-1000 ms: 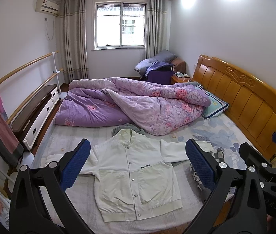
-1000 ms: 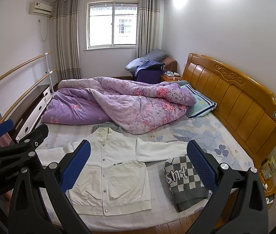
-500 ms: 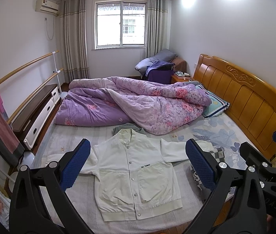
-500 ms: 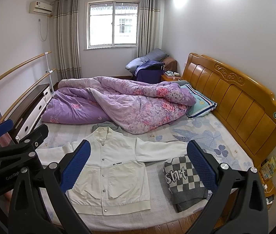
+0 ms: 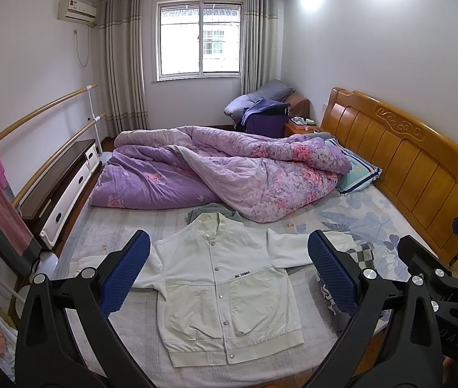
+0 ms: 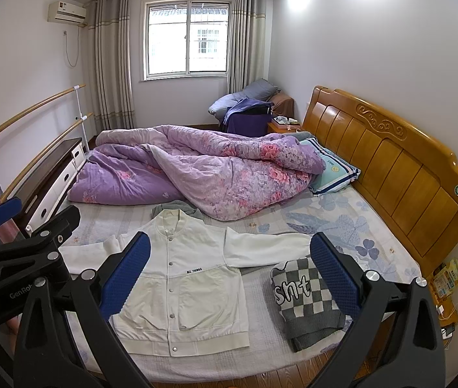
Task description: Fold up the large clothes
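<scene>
A white snap-button jacket [image 5: 219,287] lies flat, front up, on the near half of the bed, sleeves spread to both sides; it also shows in the right wrist view [image 6: 183,284]. My left gripper [image 5: 229,274] is open and empty, held above the jacket. My right gripper [image 6: 229,274] is open and empty, above the jacket's right side. The left gripper body [image 6: 18,258] shows at the left of the right wrist view.
A folded grey checkered sweater [image 6: 306,300] lies right of the jacket. A rumpled purple floral quilt [image 5: 222,171] covers the far half of the bed [image 5: 125,232]. A wooden headboard [image 5: 407,165] stands right; a dark cabinet [image 5: 57,181] and rails stand left.
</scene>
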The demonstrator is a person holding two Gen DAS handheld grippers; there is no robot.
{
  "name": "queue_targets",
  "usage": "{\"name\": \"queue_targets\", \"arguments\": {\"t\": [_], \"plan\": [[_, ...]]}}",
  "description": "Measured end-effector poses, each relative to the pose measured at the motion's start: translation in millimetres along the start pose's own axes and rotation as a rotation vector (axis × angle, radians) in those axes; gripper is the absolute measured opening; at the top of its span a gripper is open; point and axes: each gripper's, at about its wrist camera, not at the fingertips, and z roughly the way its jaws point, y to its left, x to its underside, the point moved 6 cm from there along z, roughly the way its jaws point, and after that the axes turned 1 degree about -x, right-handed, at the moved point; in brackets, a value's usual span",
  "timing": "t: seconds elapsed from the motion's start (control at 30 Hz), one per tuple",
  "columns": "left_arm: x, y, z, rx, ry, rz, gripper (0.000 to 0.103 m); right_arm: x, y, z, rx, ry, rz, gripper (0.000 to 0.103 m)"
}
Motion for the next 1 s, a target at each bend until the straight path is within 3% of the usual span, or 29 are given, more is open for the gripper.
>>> {"name": "queue_targets", "arguments": {"t": [1.0], "plan": [[-1,10,2,-0.003,0.004,0.003,0.098,2,3,5,-0.008,0.011,0.0,0.095]]}}
